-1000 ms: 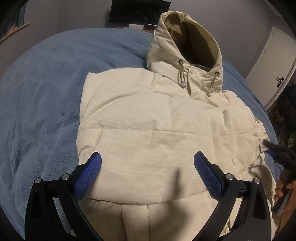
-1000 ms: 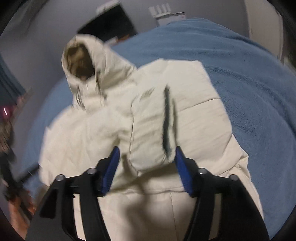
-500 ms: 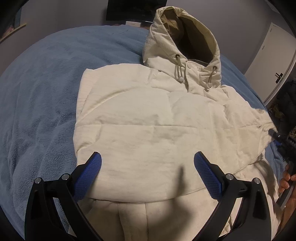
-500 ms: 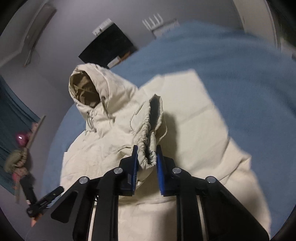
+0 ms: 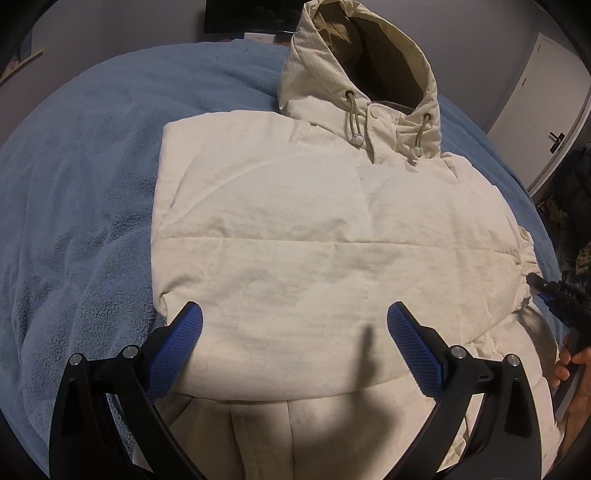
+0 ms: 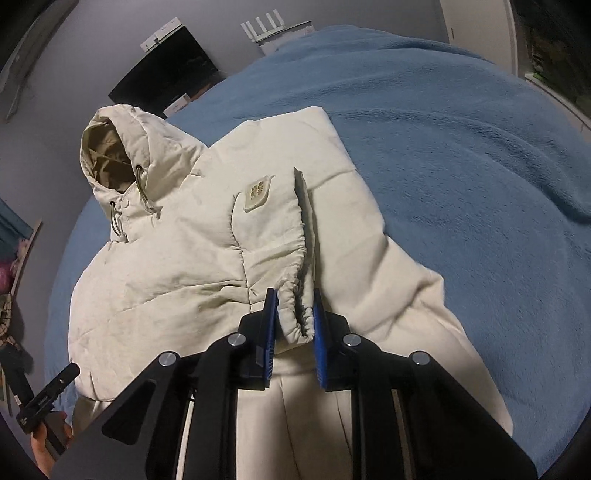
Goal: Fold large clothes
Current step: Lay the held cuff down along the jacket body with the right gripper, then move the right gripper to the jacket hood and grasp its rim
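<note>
A cream hooded puffer jacket (image 5: 314, 229) lies face up on a blue blanket (image 5: 81, 177), with its hood (image 5: 354, 70) at the far end. One sleeve is folded across the chest. My left gripper (image 5: 293, 325) is open and empty, hovering over the jacket's lower half. My right gripper (image 6: 293, 314) is shut on the gathered cuff (image 6: 295, 295) of the other sleeve (image 6: 269, 221), holding it over the jacket's body. The right gripper's tip also shows at the right edge of the left wrist view (image 5: 543, 286).
Cream trousers (image 6: 295, 424) lie under the jacket's hem, nearest to me. The blue blanket (image 6: 461, 147) spreads wide to the right of the jacket. A dark screen (image 6: 166, 70) and a white router (image 6: 277, 29) stand at the far wall. A white door (image 5: 546, 103) is at the right.
My right gripper closed on the sleeve cuff and carried the sleeve inward over the jacket's chest. My left gripper stayed open and drifted slightly forward.
</note>
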Demonstrator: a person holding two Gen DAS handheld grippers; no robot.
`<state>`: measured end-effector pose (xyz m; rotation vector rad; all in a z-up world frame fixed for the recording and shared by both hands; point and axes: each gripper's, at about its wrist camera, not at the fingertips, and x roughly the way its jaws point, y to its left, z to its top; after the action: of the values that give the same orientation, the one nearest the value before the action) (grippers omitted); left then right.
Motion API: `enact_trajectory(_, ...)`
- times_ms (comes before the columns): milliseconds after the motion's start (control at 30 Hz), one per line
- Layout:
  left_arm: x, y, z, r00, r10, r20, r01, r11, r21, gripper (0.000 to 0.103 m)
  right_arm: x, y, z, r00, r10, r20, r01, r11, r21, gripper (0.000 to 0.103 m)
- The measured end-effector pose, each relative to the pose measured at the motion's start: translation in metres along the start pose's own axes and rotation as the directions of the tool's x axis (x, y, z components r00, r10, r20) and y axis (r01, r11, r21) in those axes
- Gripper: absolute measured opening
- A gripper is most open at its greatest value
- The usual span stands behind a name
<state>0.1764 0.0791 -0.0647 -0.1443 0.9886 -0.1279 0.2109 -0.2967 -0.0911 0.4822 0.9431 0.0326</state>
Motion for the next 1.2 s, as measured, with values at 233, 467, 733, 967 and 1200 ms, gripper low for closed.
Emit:
enact_trajectory(233,0.007,-0.001,-0.001,1.0,0.02,-0.015,-0.02,1.0,0.016,0.096,0.003,-0.001,-0.006,1.0,-0.011,-0.02,0.011,1.0,-0.008,0.02)
enact_trajectory(467,0.007,0.001,-0.002,1.0,0.025,-0.014,-0.025,1.0,0.006,0.096,-0.02,0.025,0.001,0.993,-0.078,0.089,0.091,0.986,-0.142,0.046)
enact_trajectory(733,-0.01,0.003,0.007,0.993,0.113,0.028,-0.112,0.993,-0.027,0.096,-0.012,0.074,0.012,0.993,-0.072,0.096,0.102,0.927,-0.36,0.06)
enact_trajectory(967,-0.02,0.013,0.058,0.997,0.076,-0.033,-0.078,0.995,-0.055,0.096,0.016,0.081,0.044,0.992,-0.122,0.034,0.124,0.889,-0.441,0.063)
enact_trajectory(1200,0.024,-0.007,0.076,0.997,0.071,0.012,-0.072,0.991,0.113,0.096,0.049,0.069,0.057,0.995,-0.1,-0.008,0.084,0.878,-0.471,0.063)
